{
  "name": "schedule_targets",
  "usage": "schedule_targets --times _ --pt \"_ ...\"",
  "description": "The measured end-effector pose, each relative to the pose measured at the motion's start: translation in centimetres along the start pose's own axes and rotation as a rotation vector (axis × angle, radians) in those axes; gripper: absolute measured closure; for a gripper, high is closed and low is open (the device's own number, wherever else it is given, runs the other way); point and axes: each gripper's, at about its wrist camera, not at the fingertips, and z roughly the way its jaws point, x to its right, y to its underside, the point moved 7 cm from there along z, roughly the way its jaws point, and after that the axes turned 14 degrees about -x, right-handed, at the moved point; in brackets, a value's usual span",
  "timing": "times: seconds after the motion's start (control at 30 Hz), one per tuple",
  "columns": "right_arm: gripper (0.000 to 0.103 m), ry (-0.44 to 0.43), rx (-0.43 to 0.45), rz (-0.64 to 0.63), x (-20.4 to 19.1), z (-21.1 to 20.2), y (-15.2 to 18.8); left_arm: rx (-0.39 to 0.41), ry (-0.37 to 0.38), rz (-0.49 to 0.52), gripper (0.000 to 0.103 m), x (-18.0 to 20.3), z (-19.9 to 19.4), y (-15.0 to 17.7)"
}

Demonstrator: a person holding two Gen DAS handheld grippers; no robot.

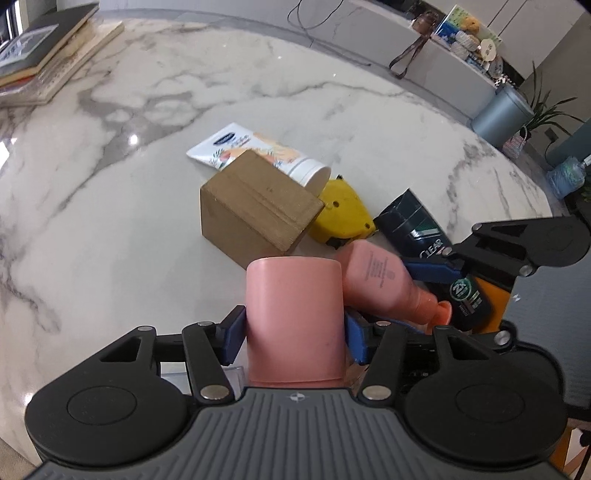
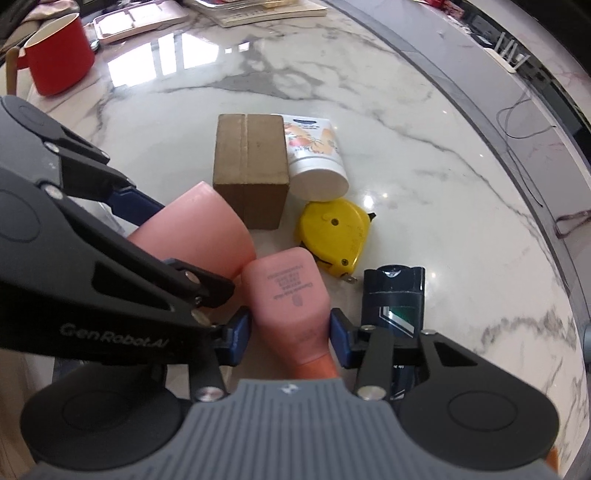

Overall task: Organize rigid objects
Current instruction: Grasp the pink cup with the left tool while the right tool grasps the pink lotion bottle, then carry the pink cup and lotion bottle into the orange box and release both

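Clamping a pink cup [image 1: 293,317], left gripper [image 1: 293,334]; right gripper [image 2: 290,338] grips pink bottle [image 2: 290,299].

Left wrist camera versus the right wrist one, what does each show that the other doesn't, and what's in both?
Only the left wrist view shows the stack of books, the grey bin and the plant off the table.

Only the right wrist view shows the red mug and the pink tray.

Both show the marble table, wooden block, lotion tube, yellow tape measure, dark Clear bottle, the pink cup in the left gripper and the pink bottle in the right gripper.
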Motion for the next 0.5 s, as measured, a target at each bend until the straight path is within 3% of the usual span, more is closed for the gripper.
schedule_targets --times 0.27,0.5 --pt "0.058 0.081 0.067 0.088 0.8 -2.5 1.1 0.102 0.050 0.020 0.040 1.1 -3.0 0.2" --pt "0.059 0.088 0.149 0.244 2.9 -5.8 2.4 0.177 0.042 0.039 0.040 2.0 -6.6 0.1"
